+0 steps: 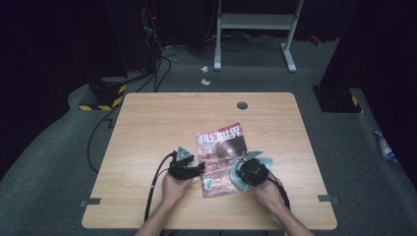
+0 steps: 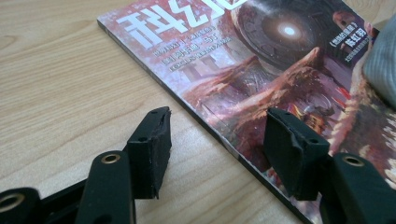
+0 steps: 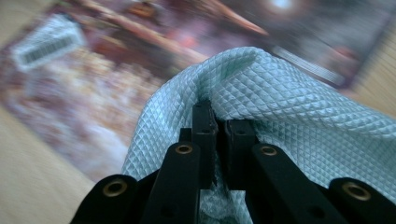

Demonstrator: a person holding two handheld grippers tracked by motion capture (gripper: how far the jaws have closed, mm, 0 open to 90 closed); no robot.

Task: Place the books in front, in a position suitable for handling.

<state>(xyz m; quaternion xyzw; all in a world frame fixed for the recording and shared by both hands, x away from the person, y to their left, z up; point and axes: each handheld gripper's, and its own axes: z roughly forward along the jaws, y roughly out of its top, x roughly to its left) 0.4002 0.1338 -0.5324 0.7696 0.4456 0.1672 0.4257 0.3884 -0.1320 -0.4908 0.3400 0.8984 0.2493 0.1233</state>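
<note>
Between the right gripper's (image 3: 219, 123) closed jaws bunches a pale-blue waffle cloth (image 3: 299, 107); the left gripper's (image 2: 219, 140) wide jaws straddle the magazine's (image 2: 261, 70) edge.

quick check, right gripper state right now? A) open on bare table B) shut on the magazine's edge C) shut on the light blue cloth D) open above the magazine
C: in the right gripper view the right gripper has its jaws pressed together with a fold of the light blue cloth pinched between them, over the magazine.
</note>
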